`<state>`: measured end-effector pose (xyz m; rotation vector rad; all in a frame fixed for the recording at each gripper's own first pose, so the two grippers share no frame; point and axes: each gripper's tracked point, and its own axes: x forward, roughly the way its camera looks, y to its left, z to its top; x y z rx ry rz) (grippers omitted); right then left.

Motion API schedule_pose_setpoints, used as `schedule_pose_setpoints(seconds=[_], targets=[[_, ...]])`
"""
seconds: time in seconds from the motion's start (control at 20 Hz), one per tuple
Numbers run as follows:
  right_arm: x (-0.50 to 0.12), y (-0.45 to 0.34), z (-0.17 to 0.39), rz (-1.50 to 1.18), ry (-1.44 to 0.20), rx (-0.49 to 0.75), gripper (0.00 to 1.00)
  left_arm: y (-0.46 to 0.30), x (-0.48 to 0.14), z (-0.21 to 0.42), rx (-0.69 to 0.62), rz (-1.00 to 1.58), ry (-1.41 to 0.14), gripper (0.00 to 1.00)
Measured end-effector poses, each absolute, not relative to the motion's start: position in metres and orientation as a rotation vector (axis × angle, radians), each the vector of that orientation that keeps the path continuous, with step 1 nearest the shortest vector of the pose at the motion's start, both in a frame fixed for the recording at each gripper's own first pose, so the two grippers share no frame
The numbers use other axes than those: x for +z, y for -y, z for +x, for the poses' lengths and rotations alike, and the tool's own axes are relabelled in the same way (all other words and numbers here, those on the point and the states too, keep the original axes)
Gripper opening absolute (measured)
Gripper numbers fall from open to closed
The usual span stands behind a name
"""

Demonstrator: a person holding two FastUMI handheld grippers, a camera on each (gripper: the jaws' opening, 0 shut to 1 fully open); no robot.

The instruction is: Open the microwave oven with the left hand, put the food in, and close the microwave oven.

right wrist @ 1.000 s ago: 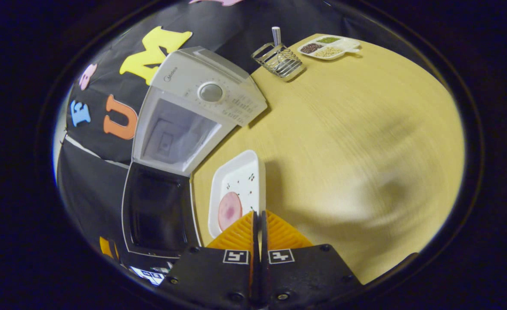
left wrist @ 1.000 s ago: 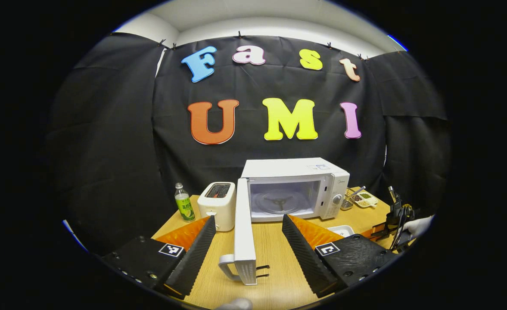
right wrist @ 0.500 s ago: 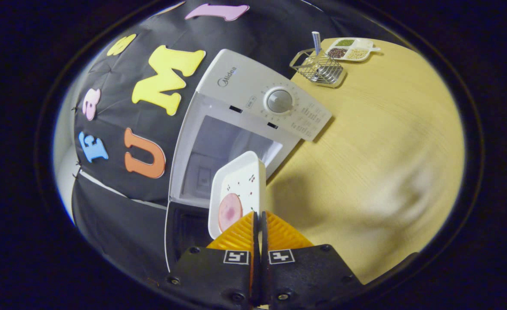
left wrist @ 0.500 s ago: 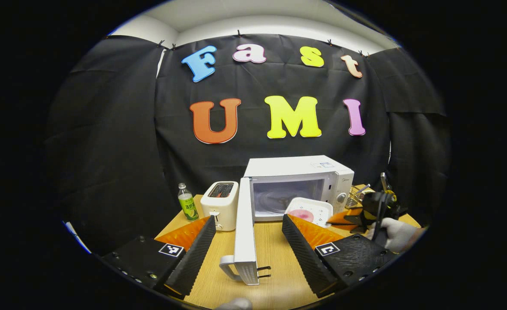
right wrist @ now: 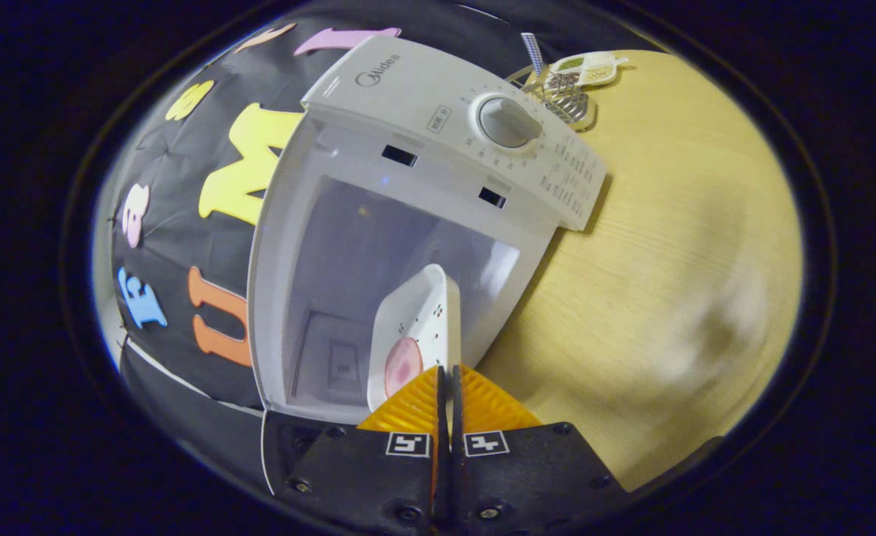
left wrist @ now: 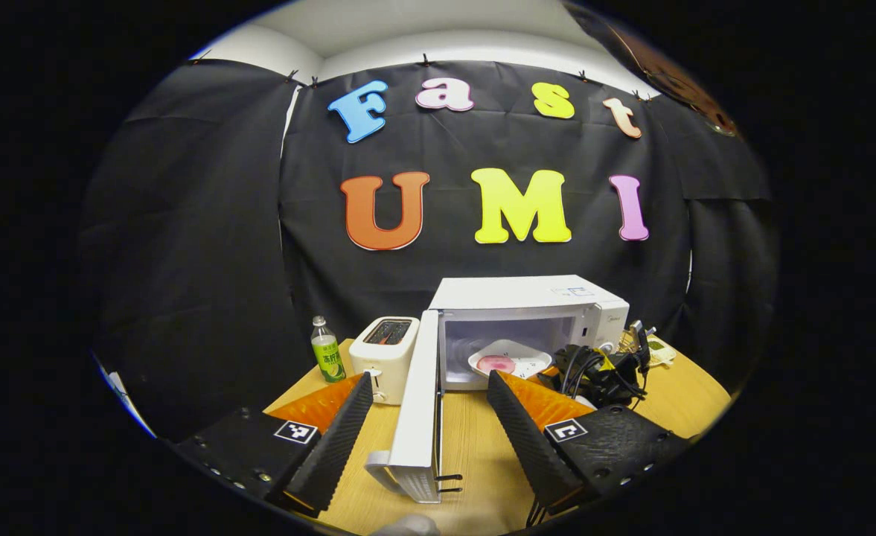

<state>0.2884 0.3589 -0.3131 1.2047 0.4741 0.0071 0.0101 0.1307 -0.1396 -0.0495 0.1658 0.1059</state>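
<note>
**Carefully: plate at the oven's mouth**

Now your right gripper [right wrist: 446, 387] is pinched on the near rim of the plate [right wrist: 415, 335], both fingers on it, with the plate's far end already past the oven's [right wrist: 378, 246] opening. The pink slice of food [right wrist: 403, 366] lies on the plate's near half, just beyond your fingertips. Expect a light, stiff dish, probably glazed and slippery; held by one edge it will want to tip, so keep it level and set it flat on the oven floor before letting go. The food looks loose and could slide.

Your left gripper [left wrist: 430, 417] stands wide, holding nothing, in front of the oven, with the door [left wrist: 423, 406] edge-on between its fingers. The handle [left wrist: 382, 469] at the door's near end is the place to take hold for closing.
</note>
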Motion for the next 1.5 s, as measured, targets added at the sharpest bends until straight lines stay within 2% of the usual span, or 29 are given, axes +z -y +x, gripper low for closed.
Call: schedule_pose_setpoints(seconds=[0.2,0.4,0.75,1.0,1.1,1.15,1.2,1.25,1.3,1.35,1.4,1.45,1.5], targets=[[-0.307,-0.363,0.316,1.176,-0.395,-0.024,0.04,-0.142,-0.143,0.010,0.126,-0.015,-0.175,0.95],[-0.327,-0.362,0.336,1.208,-0.414,-0.077,0.04,-0.149,-0.149,0.004,0.140,-0.012,-0.179,0.95],[-0.342,-0.361,0.339,1.171,-0.442,-0.130,0.03,-0.155,-0.157,0.001,0.144,-0.022,-0.191,0.95],[-0.341,-0.359,0.342,1.121,-0.433,-0.106,0.09,-0.153,-0.159,-0.001,0.129,-0.031,-0.186,0.95],[-0.336,-0.355,0.337,1.136,-0.423,-0.103,0.24,-0.153,-0.159,-0.002,0.121,-0.032,-0.183,0.95],[-0.335,-0.349,0.336,1.117,-0.415,-0.109,0.43,-0.154,-0.162,-0.001,0.123,-0.032,-0.185,0.95],[-0.332,-0.344,0.333,1.087,-0.397,-0.105,0.52,-0.157,-0.162,-0.001,0.128,-0.032,-0.183,0.95],[-0.326,-0.342,0.330,1.064,-0.384,-0.091,0.43,-0.160,-0.161,0.000,0.133,-0.035,-0.176,0.95],[-0.320,-0.340,0.327,1.041,-0.372,-0.074,0.48,-0.161,-0.161,0.001,0.134,-0.038,-0.174,0.95],[-0.316,-0.340,0.322,1.014,-0.364,-0.064,0.81,-0.159,-0.163,0.002,0.134,-0.040,-0.175,0.95],[-0.311,-0.337,0.315,0.994,-0.367,-0.052,0.80,-0.160,-0.163,0.002,0.134,-0.036,-0.177,0.95],[-0.306,-0.334,0.310,0.971,-0.360,-0.045,0.99,-0.161,-0.161,0.002,0.136,-0.029,-0.174,0.95],[-0.298,-0.327,0.303,0.931,-0.344,-0.048,0.99,-0.161,-0.157,0.002,0.137,-0.024,-0.169,0.95]])
